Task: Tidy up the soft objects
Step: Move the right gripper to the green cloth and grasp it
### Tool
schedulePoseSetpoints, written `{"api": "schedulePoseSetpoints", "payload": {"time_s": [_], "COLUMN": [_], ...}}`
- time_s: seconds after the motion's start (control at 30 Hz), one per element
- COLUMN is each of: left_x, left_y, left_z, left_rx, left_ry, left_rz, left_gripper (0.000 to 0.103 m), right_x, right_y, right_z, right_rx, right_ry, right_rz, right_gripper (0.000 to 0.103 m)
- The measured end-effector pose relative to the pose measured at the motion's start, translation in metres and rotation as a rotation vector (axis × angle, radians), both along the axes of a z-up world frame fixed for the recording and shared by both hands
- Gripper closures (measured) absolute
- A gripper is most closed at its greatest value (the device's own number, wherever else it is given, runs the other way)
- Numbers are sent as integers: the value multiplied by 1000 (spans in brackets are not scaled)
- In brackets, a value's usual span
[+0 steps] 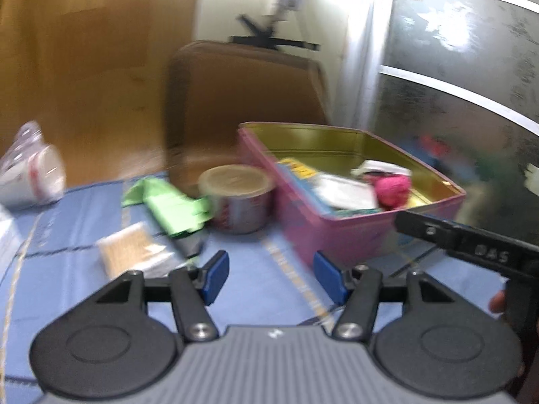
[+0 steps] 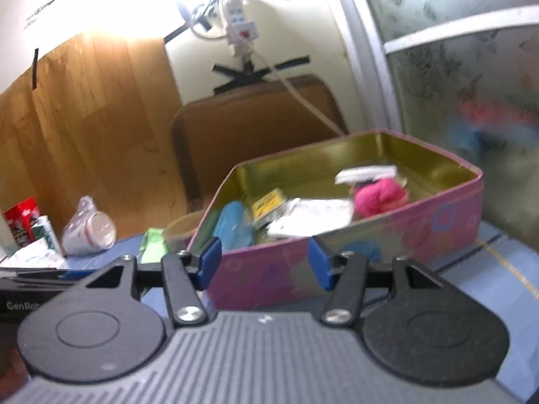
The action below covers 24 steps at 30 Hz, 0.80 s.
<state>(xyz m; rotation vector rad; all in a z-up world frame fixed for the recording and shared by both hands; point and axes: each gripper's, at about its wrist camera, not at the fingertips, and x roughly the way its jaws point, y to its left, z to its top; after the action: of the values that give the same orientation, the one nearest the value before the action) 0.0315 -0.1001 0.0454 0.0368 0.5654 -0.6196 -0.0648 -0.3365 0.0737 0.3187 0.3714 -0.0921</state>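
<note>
Soft objects are split between two places: a pink yarn ball (image 2: pixel 379 197), white folded cloth (image 2: pixel 313 217) and a blue bundle (image 2: pixel 234 227) lie inside the pink tin box (image 2: pixel 421 232) at far right, while a green cloth (image 1: pixel 168 207) and a packet of cotton swabs (image 1: pixel 129 252) lie loose on the blue desk (image 1: pixel 262 289) at near left. My left hand-held gripper (image 1: pixel 267 277) hangs above the desk, jaws spread, nothing between them; my right hand-held gripper (image 2: pixel 261 262) is likewise released, just before the box's near wall. Risks, as I judge them: both views are motion-blurred, so aim is poor; limp cloth may slip a shallow pinch; the lidded round tin (image 1: pixel 237 202) touching the green cloth could be knocked; the box's rigid metal rim could catch a finger.
</note>
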Motion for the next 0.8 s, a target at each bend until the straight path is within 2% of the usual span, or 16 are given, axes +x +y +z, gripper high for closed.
{"api": "schedulePoseSetpoints", "payload": {"time_s": [0.23,0.43,0.53,0.63,0.73,0.8], "left_x": [26,46,53,52,47,44], "left_y": [72,123,135,137,133,132], "left_z": [-22,-41,-50,-53,-51,-50], "left_rx": [-12,-32,-55,-77,-75,-86], "left_ry": [56,93,107,91,71,44], "left_rz": [196,344,371,351,327,321], "left_gripper": [46,46,46,45,45,45], "right_x": [10,35,60,101,150,190], "right_y": [40,78,96,117,135,147], "right_z": [0,-4,-2,5,10,10], "right_rx": [-48,-99,-148,-209,-266,-300], "right_ry": [13,47,60,77,121,181], "right_rz": [114,235,291,336,374,392], "right_gripper": [44,46,54,63,65,65]}}
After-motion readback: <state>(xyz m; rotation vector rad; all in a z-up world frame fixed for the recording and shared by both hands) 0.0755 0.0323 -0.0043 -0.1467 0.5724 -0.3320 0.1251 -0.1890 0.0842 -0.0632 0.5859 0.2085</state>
